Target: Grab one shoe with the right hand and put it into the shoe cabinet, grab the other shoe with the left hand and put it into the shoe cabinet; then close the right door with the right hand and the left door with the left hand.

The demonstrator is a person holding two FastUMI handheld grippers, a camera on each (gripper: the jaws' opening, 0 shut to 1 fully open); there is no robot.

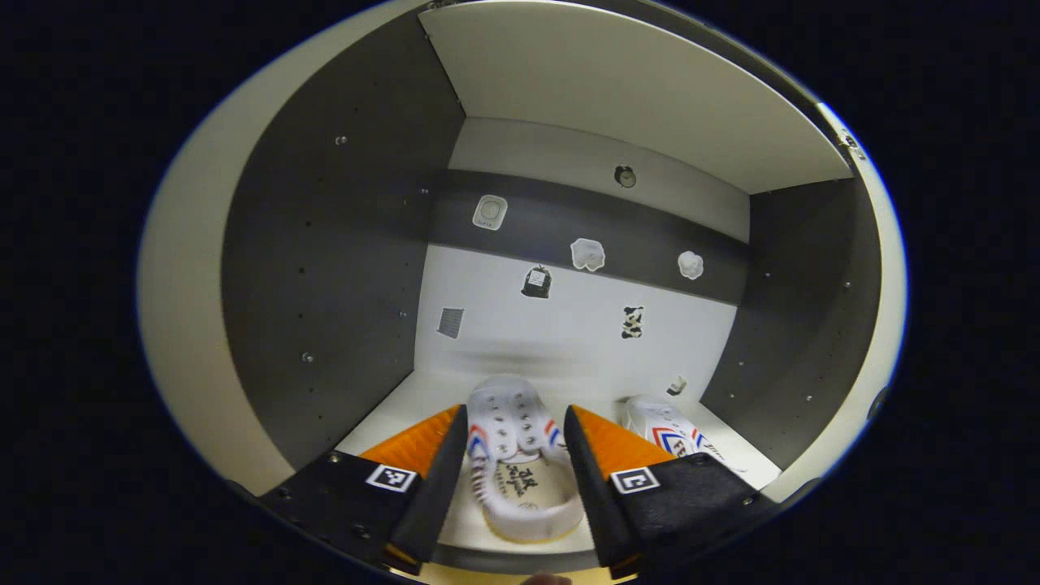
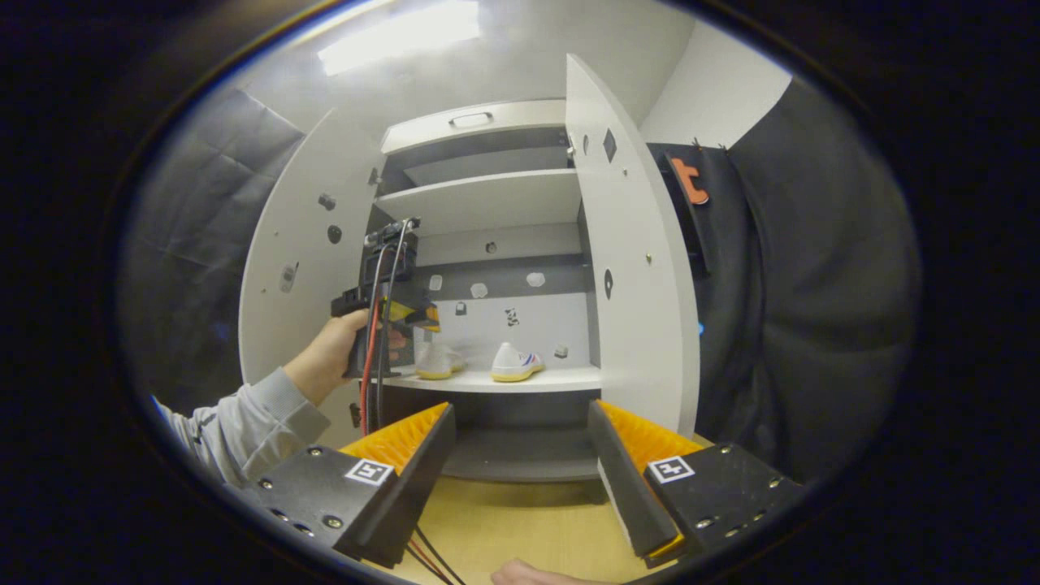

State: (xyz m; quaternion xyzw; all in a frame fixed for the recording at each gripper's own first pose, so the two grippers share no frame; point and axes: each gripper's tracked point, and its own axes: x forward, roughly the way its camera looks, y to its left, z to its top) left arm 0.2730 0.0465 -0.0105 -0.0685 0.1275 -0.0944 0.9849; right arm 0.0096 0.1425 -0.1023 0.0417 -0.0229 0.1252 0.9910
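Open shoe cabinet seen from the wooden floor in front of it, under a ceiling light panel; dark quilted booth wall to the cabinet's left. Both doors stand open: left door, right door. In the right gripper view, both shoes rest on the white shelf inside the cabinet: first shoe toward the right door, second shoe partly hidden behind the left gripper, held by a hand in a grey sleeve. In the left gripper view, the left gripper has its jaws spread either side of the second shoe; contact cannot be made out. The first shoe lies just beside it, partly cut off by a finger. Small stickers on the cabinet's back panel are too blurred to identify. Right gripper hangs spread apart before the cabinet, holding nothing.
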